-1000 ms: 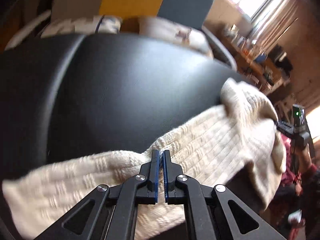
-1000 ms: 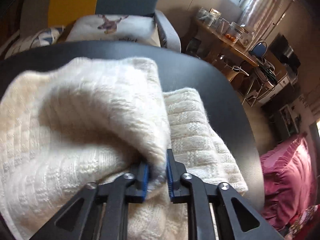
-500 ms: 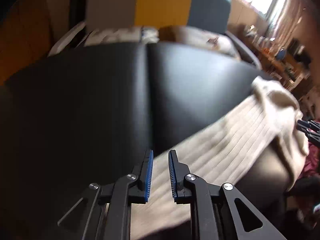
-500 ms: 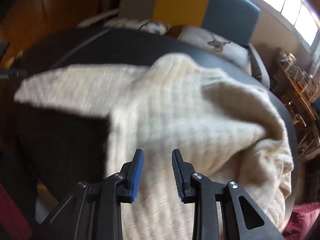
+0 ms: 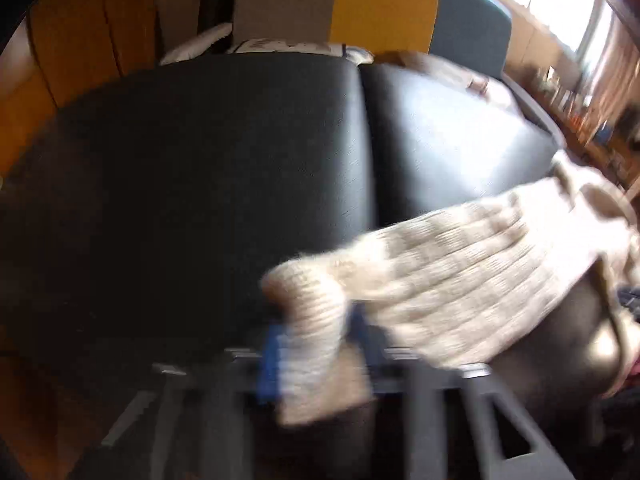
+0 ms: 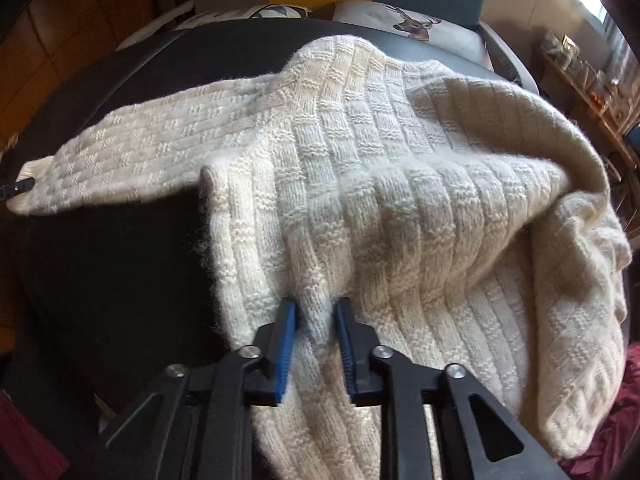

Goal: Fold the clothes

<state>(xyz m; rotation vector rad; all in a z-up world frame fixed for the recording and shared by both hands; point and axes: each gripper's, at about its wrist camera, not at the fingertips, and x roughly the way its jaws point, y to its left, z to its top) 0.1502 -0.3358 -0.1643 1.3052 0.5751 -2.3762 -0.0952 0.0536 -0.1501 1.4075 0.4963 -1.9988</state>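
A cream knitted sweater (image 6: 400, 160) lies bunched on a black padded surface (image 6: 100, 280), one sleeve (image 6: 140, 140) stretched out to the left. My right gripper (image 6: 316, 312) is closing, and its blue pads pinch a raised fold of the sweater's body near the front edge. In the blurred left wrist view the sleeve (image 5: 460, 272) runs off to the right, and its ribbed cuff (image 5: 312, 300) stands between the closing blue pads of my left gripper (image 5: 316, 332). The right wrist view shows that gripper's black tip (image 6: 16, 190) at the cuff's end.
The black surface (image 5: 200, 180) has a seam down its middle. Behind it stands a chair with a yellow and teal back (image 5: 384, 4) and a deer-print pillow (image 6: 416, 24). A cluttered shelf (image 6: 580, 76) lines the right wall. Dark red fabric (image 6: 616, 440) lies at the lower right.
Both grippers let go and stood open half a second ago. Now the left one has closed on the sleeve cuff and the right one on a fold of the sweater's body.
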